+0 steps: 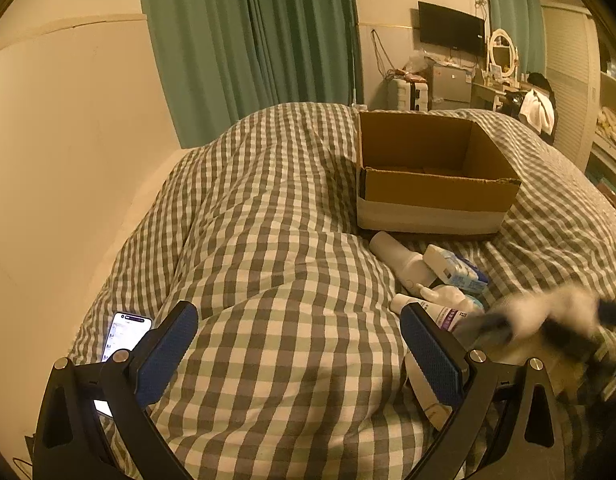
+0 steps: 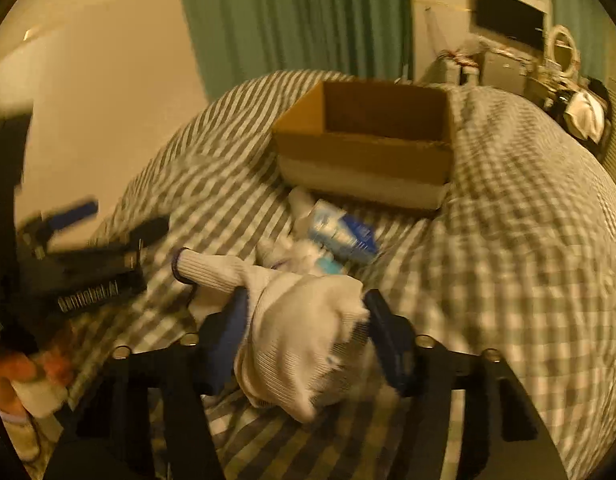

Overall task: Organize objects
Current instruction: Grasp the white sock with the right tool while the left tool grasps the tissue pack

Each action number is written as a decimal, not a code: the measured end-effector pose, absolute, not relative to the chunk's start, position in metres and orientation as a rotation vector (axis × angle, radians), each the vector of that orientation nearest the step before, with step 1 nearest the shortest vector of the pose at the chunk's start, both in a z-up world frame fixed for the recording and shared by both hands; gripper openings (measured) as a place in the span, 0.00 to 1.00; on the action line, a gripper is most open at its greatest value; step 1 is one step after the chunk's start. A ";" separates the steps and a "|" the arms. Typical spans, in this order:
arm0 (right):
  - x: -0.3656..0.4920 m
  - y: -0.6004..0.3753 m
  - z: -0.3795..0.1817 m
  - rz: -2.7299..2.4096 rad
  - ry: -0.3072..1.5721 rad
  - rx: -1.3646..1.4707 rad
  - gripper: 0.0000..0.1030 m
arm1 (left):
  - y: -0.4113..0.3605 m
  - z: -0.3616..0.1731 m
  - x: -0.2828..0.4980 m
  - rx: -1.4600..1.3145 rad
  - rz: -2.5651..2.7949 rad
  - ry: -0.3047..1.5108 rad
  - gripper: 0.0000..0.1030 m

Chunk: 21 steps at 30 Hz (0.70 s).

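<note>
Knit cloth glove [image 2: 303, 332]; matt cardboard box [image 1: 436, 188]; checked cloth quilt [image 1: 267, 264]; glossy phone [image 1: 125, 334].

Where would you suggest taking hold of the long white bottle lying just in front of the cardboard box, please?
Grip the long white plastic bottle across its wider lower body, coming from above with the gripper fingers either side of its width. It lies on its side on the checked duvet, narrow end toward the open brown cardboard box. The blue-and-white packet crowds its right side, so the left probably offers more room.

One box [image 1: 436, 188], one glove [image 2: 303, 336], one phone [image 1: 125, 334], roughly four bottles [image 1: 404, 262].
</note>
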State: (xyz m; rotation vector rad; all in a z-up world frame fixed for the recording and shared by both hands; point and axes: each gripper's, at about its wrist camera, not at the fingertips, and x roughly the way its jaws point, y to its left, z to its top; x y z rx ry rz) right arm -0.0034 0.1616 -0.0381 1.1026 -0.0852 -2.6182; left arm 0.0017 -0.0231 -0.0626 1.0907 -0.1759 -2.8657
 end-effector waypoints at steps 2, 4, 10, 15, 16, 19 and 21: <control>-0.004 0.171 -0.027 -2.666 -0.081 1.066 0.53 | -0.019 -0.065 -0.001 1.104 -2.866 -0.192 1.00; -0.006 0.184 -0.015 -2.728 -0.083 1.023 0.53 | -0.014 -0.066 -0.006 1.123 -2.868 -0.200 1.00; -0.022 0.221 0.006 -2.843 -0.123 0.972 0.52 | 0.014 -0.069 -0.036 1.209 -2.906 -0.234 1.00; -0.042 0.241 0.012 -2.879 -0.136 0.968 0.52 | 0.041 -0.074 -0.074 1.324 -2.938 -0.238 1.00; -0.047 0.245 0.012 -2.878 -0.144 0.969 0.52 | 0.047 -0.077 -0.081 1.364 -2.940 -0.226 1.00; -0.058 0.253 0.012 -2.888 -0.150 0.978 0.52 | 0.069 -0.089 -0.102 1.458 -2.949 -0.240 1.00; -0.065 0.256 0.010 -2.887 -0.150 0.988 0.52 | 0.082 -0.100 -0.115 1.506 -2.927 -0.294 1.00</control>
